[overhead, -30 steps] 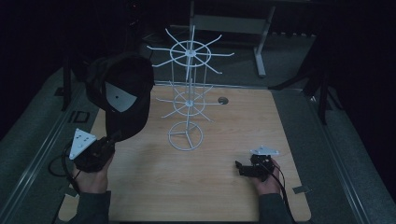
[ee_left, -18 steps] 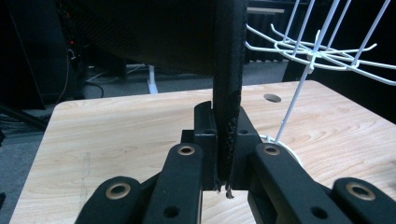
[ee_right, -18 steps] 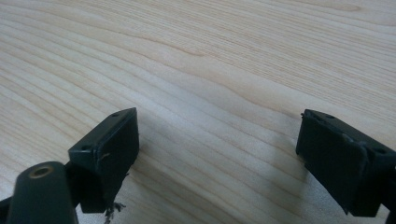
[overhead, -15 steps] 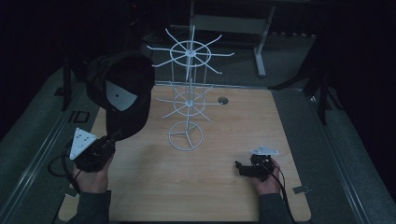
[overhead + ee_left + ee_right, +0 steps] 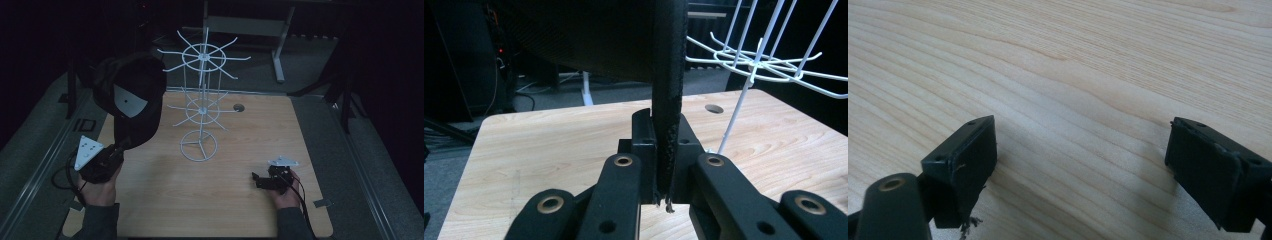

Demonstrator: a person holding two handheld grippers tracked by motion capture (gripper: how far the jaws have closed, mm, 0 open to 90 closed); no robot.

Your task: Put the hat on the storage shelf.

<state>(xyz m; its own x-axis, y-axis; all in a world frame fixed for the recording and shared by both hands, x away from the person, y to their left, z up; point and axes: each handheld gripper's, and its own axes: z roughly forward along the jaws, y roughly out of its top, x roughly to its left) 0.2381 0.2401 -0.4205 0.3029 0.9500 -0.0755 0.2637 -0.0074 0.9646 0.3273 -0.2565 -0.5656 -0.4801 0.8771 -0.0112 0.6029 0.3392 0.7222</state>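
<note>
Darkness surrounds a pale wooden desk (image 5: pixel 240 150), lit from above, with a small round hole near its far edge. Near the middle stands a white wire display rack (image 5: pixel 200 107) with two tiers of spoke-like hooks on a ring base. At the near left, the left claw (image 5: pixel 119 147) is clamped tight on the edge of a black baseball cap with a white inner label (image 5: pixel 131 97), holding it raised over the desk's left side, just left of the rack's hooks and not touching them; in the left gripper view the cap's dark edge (image 5: pixel 669 100) stands upright between the closed jaws. At the near right, the right claw (image 5: pixel 256 179) rests low by the desk, spread wide with nothing between its jaws.
</note>
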